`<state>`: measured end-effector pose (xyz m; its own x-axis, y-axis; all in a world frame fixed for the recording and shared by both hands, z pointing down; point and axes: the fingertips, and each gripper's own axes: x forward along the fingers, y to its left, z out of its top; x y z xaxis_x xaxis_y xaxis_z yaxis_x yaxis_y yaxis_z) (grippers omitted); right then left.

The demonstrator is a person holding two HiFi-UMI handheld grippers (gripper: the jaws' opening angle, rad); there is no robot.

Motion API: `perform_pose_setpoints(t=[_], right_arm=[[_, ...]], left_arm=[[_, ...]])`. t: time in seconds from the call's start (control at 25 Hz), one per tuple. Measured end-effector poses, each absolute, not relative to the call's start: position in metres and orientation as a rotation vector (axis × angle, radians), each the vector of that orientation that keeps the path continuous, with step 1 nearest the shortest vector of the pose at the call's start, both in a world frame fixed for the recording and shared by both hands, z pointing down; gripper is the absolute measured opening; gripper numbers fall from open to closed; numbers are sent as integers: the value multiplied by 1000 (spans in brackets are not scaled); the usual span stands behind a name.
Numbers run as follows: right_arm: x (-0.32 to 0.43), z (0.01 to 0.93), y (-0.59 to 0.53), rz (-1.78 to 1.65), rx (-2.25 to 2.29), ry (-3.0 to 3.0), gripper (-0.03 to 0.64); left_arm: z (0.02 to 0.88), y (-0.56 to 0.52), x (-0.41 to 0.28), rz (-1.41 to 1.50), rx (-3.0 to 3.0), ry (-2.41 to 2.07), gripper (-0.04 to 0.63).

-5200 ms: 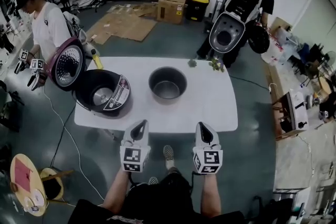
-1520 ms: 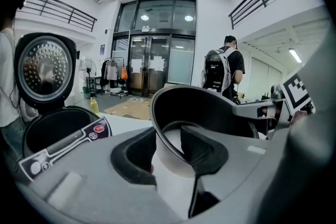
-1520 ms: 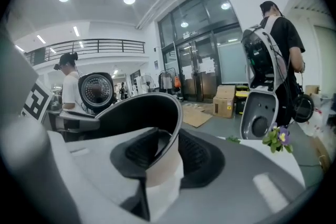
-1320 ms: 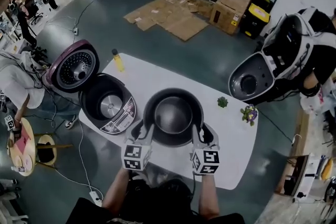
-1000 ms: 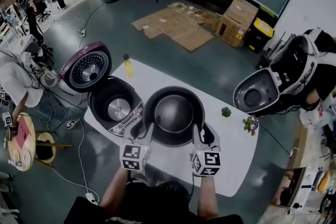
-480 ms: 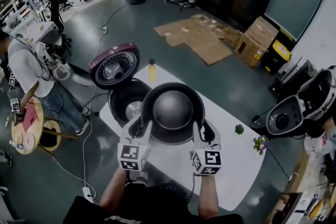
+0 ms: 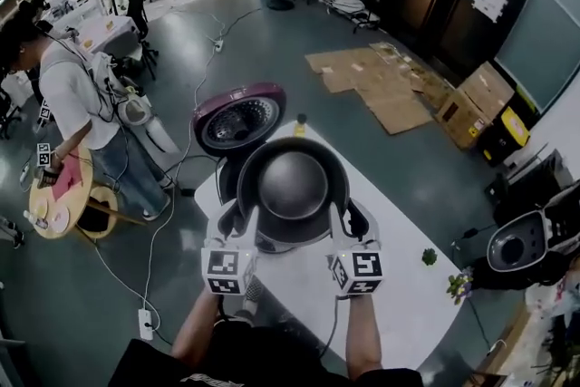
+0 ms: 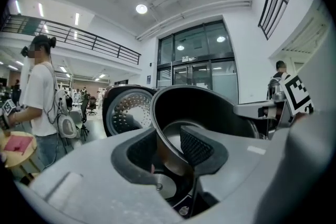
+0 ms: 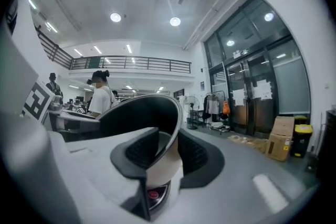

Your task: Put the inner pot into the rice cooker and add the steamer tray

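The dark metal inner pot point(image 7: 292, 184) hangs in the air between my two grippers, right over the open rice cooker point(image 7: 227, 186), whose body it mostly hides. My left gripper point(image 7: 237, 217) is shut on the pot's left rim point(image 8: 167, 147). My right gripper point(image 7: 353, 217) is shut on its right rim point(image 9: 165, 149). The cooker's purple lid point(image 7: 240, 118) stands open behind the pot. In the left gripper view the cooker's heating plate point(image 8: 157, 186) shows below the pot point(image 8: 210, 113). No steamer tray shows in any view.
The white table point(image 7: 408, 304) runs to the lower right, with two small plants point(image 7: 429, 256) near its far edge. A yellow bottle point(image 7: 300, 118) peeks out behind the pot. A person point(image 7: 72, 95) stands at the left beside a round wooden table point(image 7: 59, 204).
Both grippers have carried the pot up off the table and leftward. It was beside the cooker and now sits above the cooker's opening. The grip on the rim is unchanged.
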<state>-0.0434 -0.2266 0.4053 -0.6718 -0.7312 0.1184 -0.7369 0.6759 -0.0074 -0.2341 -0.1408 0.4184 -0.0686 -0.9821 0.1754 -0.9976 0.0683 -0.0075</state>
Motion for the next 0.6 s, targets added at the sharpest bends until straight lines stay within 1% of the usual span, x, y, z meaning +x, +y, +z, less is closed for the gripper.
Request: perform_pose_setpoints(t=[0.28,0.6], right_arm=[[-87,423,-250,110,1074,-2794,120],[-126,460,-268,166,937,-2735,121]], left_arm=[[434,-145,-268,198,1927,-2267,153],[471,-148,-296,226,1781,-2254,153]])
